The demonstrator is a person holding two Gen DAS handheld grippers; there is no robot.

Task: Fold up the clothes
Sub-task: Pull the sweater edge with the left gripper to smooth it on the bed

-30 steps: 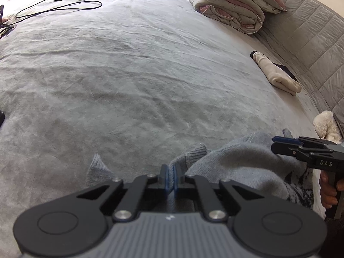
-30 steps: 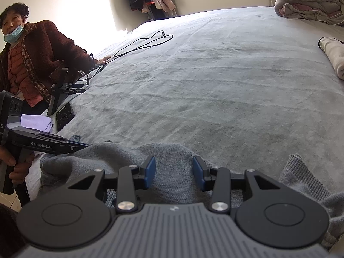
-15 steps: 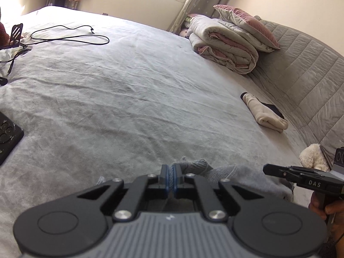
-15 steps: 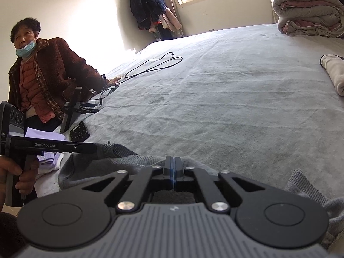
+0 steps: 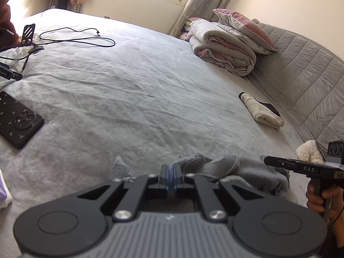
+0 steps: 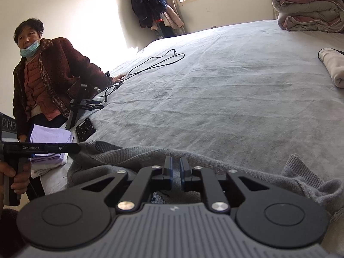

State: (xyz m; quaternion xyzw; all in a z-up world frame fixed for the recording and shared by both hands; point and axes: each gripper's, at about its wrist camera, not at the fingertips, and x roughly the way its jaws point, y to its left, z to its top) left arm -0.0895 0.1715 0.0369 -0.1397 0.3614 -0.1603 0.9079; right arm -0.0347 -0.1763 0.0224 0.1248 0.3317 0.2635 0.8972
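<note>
grey sweater [image 5: 240, 167] lifted at the bed's [image 5: 150, 90] near edge

left tool [image 5: 171, 175] clamped on knit; right tool [image 6: 175, 167] slightly apart, just opening, pads not pressing the knit. only right view shows a seated person [image 6: 43, 81].

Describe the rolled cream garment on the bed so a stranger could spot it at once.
Start at the grey quilted headboard along the bed's right side. Just below it on the grey bedspread lies the cream garment, rolled into a short log with a black piece beneath, far smaller and paler than the pink-and-grey folded duvet.

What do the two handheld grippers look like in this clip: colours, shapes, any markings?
Both are matte black linkage grippers with round pivot discs, silver screws, a ribbed grey base and blue pads. The left gripper shows "GenRobot.AI" in white on its side; the right gripper shows "DAS". Each has a black pistol-style handle.
</note>
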